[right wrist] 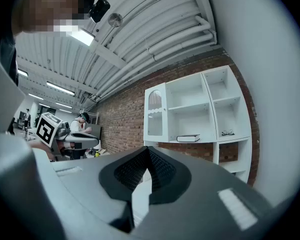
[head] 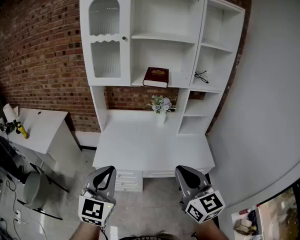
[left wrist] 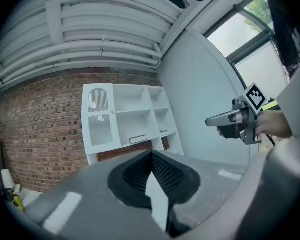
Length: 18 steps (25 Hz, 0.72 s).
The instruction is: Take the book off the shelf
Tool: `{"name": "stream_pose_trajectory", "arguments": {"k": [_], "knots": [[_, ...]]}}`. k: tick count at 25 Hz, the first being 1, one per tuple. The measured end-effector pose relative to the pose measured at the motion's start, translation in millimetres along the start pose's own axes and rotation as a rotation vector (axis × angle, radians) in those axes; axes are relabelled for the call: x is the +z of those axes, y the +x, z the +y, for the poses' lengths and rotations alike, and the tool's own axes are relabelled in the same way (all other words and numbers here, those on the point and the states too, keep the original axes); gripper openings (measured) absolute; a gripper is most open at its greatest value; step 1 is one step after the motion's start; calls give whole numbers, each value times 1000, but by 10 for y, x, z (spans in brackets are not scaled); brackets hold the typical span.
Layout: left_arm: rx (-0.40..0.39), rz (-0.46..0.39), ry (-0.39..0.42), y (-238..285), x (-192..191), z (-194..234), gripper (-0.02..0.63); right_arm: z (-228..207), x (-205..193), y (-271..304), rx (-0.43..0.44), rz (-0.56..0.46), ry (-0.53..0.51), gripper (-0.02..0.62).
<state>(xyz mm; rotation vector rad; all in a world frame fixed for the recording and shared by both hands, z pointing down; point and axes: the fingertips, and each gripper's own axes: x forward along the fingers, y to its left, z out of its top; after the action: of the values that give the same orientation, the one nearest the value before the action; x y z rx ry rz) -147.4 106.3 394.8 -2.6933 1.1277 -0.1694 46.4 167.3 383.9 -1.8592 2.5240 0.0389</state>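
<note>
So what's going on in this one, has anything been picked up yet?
Not yet. A person stands back from a white desk, holding the left gripper and right gripper low in front, both shut and empty. The book lies flat on the middle shelf, untouched and well away from either gripper. Glasses sit in the compartment to its right, and a vase of flowers stands on the desk below.
</note>
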Motion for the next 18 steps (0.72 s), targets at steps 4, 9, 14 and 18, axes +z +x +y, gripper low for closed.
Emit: {"name": "stream_pose_trajectory", "arguments": {"k": [4,9,14,18], "knots": [[-47,17,-22,-210,-142,138,0,331,-51,6,-27,7,16,21],[-78,17,-69,-298,-273,242,0,494,-23,-7,-40,5,35,21],[-103,43,-106,-129,-455,235,0,371,-35,73,-55,15,41,22],[-126,54,-113,97,-529,194,0,221,-92,185,-44,10,63,21]]}}
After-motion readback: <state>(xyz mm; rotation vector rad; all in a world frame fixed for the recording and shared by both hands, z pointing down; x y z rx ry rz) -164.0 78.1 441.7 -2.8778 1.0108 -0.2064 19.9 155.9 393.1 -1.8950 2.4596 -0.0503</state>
